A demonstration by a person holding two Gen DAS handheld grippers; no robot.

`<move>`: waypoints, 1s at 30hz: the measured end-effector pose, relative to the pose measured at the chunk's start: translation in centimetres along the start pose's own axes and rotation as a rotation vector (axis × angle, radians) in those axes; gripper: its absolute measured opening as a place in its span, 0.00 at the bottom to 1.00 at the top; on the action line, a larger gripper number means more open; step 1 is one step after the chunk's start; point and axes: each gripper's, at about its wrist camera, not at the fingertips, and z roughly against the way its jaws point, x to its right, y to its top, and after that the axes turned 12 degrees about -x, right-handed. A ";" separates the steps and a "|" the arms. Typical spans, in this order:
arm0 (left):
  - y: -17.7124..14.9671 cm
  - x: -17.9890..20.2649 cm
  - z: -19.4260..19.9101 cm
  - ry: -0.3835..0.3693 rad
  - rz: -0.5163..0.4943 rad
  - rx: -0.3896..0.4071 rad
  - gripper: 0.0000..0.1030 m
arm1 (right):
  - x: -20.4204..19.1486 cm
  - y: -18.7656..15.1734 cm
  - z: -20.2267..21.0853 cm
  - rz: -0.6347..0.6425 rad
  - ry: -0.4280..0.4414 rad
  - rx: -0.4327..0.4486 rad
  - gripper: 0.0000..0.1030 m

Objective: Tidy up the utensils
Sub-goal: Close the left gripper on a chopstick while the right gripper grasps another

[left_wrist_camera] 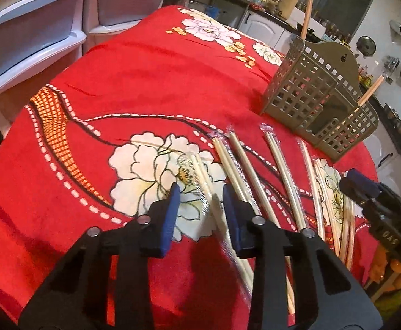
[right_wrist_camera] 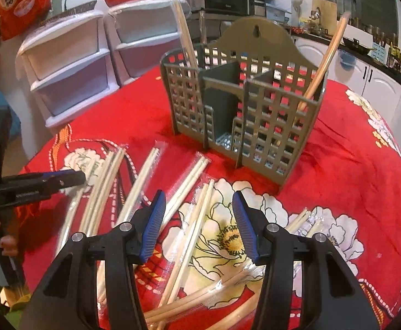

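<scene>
Several wrapped chopstick pairs (left_wrist_camera: 280, 176) lie fanned out on the red floral tablecloth (left_wrist_camera: 151, 77). My left gripper (left_wrist_camera: 200, 206) hangs low over the cloth with one wrapped pair (left_wrist_camera: 197, 176) running between its blue pads. That pair lies nearer the right pad, and a gap shows on the left. My right gripper (right_wrist_camera: 199, 214) stands open just above other wrapped pairs (right_wrist_camera: 195, 228) and grips nothing. The grey lattice utensil holder (right_wrist_camera: 244, 115) stands behind the chopsticks. One wrapped pair (right_wrist_camera: 185, 27) leans in its left compartment and another (right_wrist_camera: 327, 60) in its right.
Two white plastic drawer units (right_wrist_camera: 71, 63) stand just past the table's far left edge. A kitchen counter with white cabinets (right_wrist_camera: 379, 82) runs behind on the right. A person's hand (right_wrist_camera: 5, 242) holds the left gripper (right_wrist_camera: 74, 178) at the left edge of the right wrist view.
</scene>
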 end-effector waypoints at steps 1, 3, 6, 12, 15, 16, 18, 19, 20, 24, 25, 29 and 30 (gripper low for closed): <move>0.1 0.1 -0.2 -0.002 -0.006 -0.003 0.21 | 0.1 0.0 -0.3 -0.003 -0.003 -0.009 0.40; 0.4 0.5 -0.5 -0.003 -0.011 -0.010 0.20 | 0.4 0.1 -0.9 -0.009 -0.010 -0.023 0.37; 1.1 0.9 -1.1 -0.002 -0.018 -0.019 0.20 | 0.7 0.5 -1.7 -0.020 -0.011 -0.045 0.32; 1.9 0.7 -1.6 0.010 -0.002 -0.038 0.19 | 0.9 1.5 -3.1 -0.020 -0.004 -0.087 0.29; 2.2 0.5 -1.6 0.016 0.004 -0.046 0.18 | 0.8 2.0 -3.9 -0.019 -0.004 -0.109 0.28; 2.3 0.4 -1.7 0.017 0.004 -0.048 0.18 | 0.7 2.1 -4.1 -0.019 -0.005 -0.113 0.28; 2.4 0.5 -1.8 0.024 0.003 -0.051 0.18 | 0.6 2.4 -4.5 -0.019 -0.006 -0.118 0.28; 2.4 0.5 -1.8 0.027 0.006 -0.051 0.18 | 0.5 2.6 -4.7 -0.017 -0.007 -0.121 0.28; 2.4 0.5 -1.8 0.030 0.008 -0.052 0.18 | 0.4 2.6 -4.8 -0.016 -0.010 -0.125 0.28; 2.6 0.5 -2.1 0.042 0.011 -0.049 0.18 | 0.0 3.5 -5.6 -0.014 -0.023 -0.139 0.28; 2.8 0.6 -2.2 0.044 0.011 -0.048 0.18 | 0.0 3.7 -5.8 -0.017 -0.022 -0.141 0.28; 3.3 0.8 -2.5 0.060 -0.005 -0.038 0.17 | -0.5 4.4 -6.3 -0.020 -0.032 -0.142 0.18; 3.4 0.9 -2.5 0.066 -0.009 -0.036 0.13 | -0.6 4.7 -6.4 -0.023 -0.031 -0.139 0.15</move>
